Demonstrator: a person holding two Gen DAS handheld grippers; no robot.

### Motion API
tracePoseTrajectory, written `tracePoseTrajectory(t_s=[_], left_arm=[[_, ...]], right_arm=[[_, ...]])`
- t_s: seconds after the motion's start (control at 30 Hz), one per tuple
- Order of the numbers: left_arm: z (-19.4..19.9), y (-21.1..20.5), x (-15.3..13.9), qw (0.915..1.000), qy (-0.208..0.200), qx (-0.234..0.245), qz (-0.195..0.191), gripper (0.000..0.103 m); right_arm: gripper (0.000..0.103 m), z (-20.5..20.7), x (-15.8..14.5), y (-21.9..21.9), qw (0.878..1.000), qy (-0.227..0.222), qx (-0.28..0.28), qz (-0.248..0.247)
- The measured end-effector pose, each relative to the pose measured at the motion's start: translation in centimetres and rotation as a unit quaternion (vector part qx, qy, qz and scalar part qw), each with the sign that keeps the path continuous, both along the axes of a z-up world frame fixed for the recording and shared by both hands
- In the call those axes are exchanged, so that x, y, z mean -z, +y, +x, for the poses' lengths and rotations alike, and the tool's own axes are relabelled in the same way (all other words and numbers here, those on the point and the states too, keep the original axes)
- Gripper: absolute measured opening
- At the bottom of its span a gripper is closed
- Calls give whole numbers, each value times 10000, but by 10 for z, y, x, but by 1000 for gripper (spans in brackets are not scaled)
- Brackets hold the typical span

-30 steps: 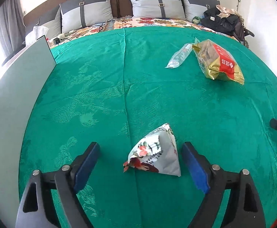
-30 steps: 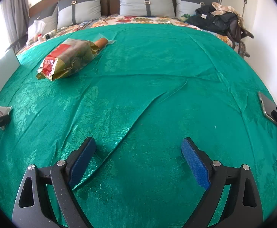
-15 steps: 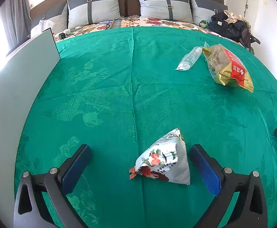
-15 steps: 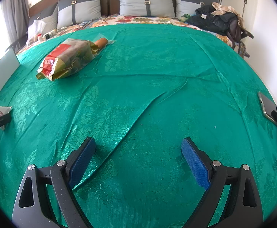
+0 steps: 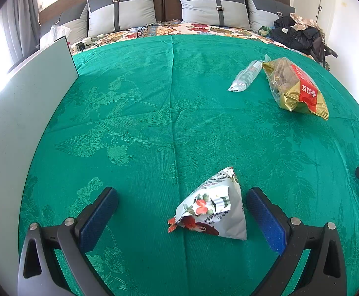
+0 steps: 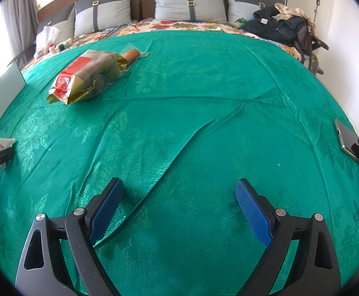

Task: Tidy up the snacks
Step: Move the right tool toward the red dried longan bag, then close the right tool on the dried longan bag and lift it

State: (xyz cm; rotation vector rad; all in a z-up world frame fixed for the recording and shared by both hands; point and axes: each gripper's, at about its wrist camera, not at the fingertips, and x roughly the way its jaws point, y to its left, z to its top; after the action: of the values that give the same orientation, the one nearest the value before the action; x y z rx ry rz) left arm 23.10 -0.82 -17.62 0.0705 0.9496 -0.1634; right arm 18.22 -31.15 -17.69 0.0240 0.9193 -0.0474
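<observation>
While your left hand-held gripper (image 5: 181, 212) stands wide apart around the white pouch (image 5: 212, 213) on the bed (image 5: 154, 113), untouched, the gold bag (image 5: 295, 88) lies at two o'clock; your right hand-held gripper (image 6: 179, 201) gapes empty.

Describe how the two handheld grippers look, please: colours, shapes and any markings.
Both the left gripper and the right gripper look alike: black plastic frames with triangular cut-outs, silver round bolts at the joints, and jaws lined with blue textured pads. No cables or sleeves show.
</observation>
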Motion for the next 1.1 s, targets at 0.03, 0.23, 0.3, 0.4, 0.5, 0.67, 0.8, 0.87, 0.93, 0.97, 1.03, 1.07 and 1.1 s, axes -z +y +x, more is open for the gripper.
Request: tracePoseTrajectory(t_s=[0.03,0.23,0.3,0.4,0.5,0.67,0.8,0.87,0.93,0.97,1.03,1.07,1.1], left_arm=[[0,0,0,10000,0,0,-1,103],[0,0,0,10000,0,-1,-2,103],[0,0,0,10000,0,-1,-3,103],[0,0,0,10000,1,-1,-4,103],[0,0,0,10000,0,0,-3,103],[0,0,0,10000,1,0,-5,103],[0,0,-1,10000,1,1,-6,103],[0,0,0,10000,1,0,-10,103],[0,0,0,10000,1,1,-9,103],[0,0,-1,10000,1,1,-10,103],[0,0,0,10000,1,1,-9,103],[0,0,-1,10000,1,1,-7,103],[0,0,0,10000,2,1,-6,103]], right_arm=[[94,0,0,0,10000,0,0,1],[94,0,0,0,10000,9,8,-20],[96,0,0,0,10000,21,0,-20],[97,1,0,1,10000,46,-47,12],[95,22,-8,3,9968,753,-246,128],[95,66,-66,37,9924,357,-367,1117],[95,126,-79,85,9918,633,-257,1082],[95,152,-69,102,9922,843,-85,912],[94,170,-53,109,9909,1112,68,761],[93,174,-46,111,9895,1216,60,784],[56,173,-38,108,9878,1320,-121,819],[50,167,-42,104,9893,1219,-185,775],[49,160,-46,99,9896,1157,-284,801]])
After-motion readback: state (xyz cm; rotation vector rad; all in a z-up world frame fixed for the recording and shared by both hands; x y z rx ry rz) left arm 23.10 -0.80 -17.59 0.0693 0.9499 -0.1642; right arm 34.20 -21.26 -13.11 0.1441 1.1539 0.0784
